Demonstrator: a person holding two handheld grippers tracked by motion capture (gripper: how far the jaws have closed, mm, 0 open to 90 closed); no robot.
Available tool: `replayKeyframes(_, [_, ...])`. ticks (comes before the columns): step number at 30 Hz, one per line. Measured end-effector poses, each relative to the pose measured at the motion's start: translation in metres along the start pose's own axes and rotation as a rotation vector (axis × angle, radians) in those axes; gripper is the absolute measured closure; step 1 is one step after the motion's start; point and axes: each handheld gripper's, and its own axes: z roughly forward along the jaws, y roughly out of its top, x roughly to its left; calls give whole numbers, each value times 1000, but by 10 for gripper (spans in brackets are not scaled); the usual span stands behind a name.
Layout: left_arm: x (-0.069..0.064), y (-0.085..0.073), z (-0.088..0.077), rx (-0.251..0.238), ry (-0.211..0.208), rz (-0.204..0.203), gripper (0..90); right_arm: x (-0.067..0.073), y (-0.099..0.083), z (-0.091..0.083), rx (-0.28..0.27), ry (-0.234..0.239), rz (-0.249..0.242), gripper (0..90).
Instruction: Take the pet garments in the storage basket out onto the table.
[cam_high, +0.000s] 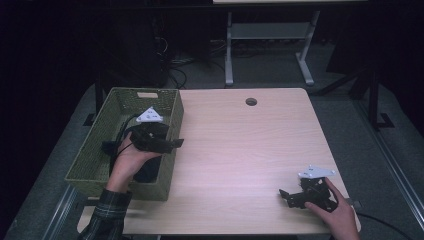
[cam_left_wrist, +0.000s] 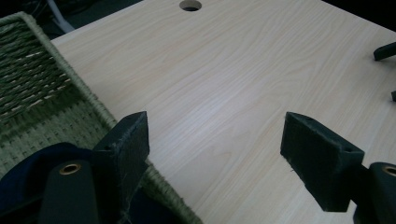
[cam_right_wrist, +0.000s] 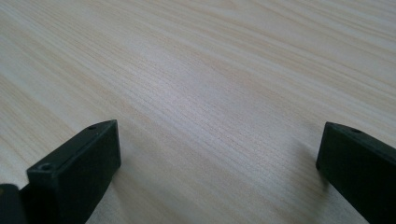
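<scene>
High view | left gripper (cam_high: 175, 143) fingers wide, empty, over basket (cam_high: 95, 150) rim (dark cloth (cam_left_wrist: 28, 172) inside) | right gripper (cam_high: 286, 196) fingers wide, empty

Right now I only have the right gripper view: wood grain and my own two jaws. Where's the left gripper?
Observer: The left gripper is over the right wall of the green woven basket, which sits at the left edge of the table.
Operator: Holding anything?
Observer: No. Its jaws stand wide apart, with bare wood between them in the left gripper view.
Operator: Anything in the basket?
Observer: A dark blue cloth lies inside, just under that gripper.
</scene>
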Motion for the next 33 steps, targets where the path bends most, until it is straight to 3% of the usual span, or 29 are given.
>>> replayKeyframes(22, [43, -23, -23, 0, 101, -59, 267, 0, 0, 0, -1, 0, 2, 0])
replayKeyframes(33, [64, -40, -20, 44, 132, -78, 298, 0, 0, 0, -1, 0, 3, 0])
